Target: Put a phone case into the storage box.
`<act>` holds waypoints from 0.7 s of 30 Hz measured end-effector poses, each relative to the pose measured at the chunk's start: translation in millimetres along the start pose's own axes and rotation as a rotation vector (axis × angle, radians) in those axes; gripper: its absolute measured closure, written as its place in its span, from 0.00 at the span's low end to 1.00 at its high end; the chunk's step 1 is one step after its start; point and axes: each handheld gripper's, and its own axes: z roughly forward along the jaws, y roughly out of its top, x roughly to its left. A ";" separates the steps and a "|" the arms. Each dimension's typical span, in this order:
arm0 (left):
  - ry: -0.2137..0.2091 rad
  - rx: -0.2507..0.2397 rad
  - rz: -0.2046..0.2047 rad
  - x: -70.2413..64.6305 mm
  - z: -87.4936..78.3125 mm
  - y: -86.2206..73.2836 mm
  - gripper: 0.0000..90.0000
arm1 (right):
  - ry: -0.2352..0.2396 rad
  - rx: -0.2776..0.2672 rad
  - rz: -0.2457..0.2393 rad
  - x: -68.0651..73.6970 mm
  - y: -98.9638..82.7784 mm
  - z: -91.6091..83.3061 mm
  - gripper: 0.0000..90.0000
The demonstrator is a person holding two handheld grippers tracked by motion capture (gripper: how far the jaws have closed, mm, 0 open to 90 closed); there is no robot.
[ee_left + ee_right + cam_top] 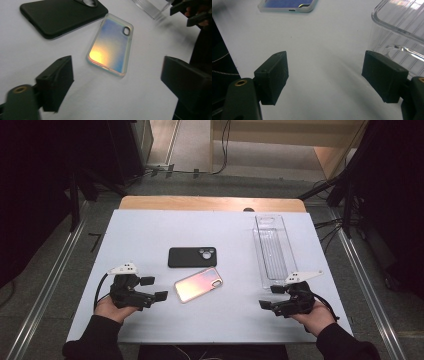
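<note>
A: Where is the iridescent phone case (198, 284)?
B: It lies flat on the white counter (150, 235), just in front of the black phone case (192, 256), between the two hands.
A: And the left tongs (154, 288)?
B: Released, jaws wide apart with nothing between them, aimed at the iridescent case and just short of it.
A: The right tongs (271, 297)?
B: Also spread and empty, low over the counter beside the near end of the clear plastic tray (274, 247).
</note>
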 end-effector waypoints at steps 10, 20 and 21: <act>0.025 0.037 0.049 -1.3 11.0 9.2 0.07 | -0.002 -0.006 0.004 -0.6 -0.3 -0.7 0.21; -0.008 0.031 0.062 -9.0 19.9 26.7 0.14 | -0.004 -0.008 0.012 -1.1 -0.8 -0.1 0.21; -0.013 0.032 0.068 -9.8 23.8 30.9 0.14 | -0.004 -0.010 0.012 -1.0 -0.7 -0.3 0.21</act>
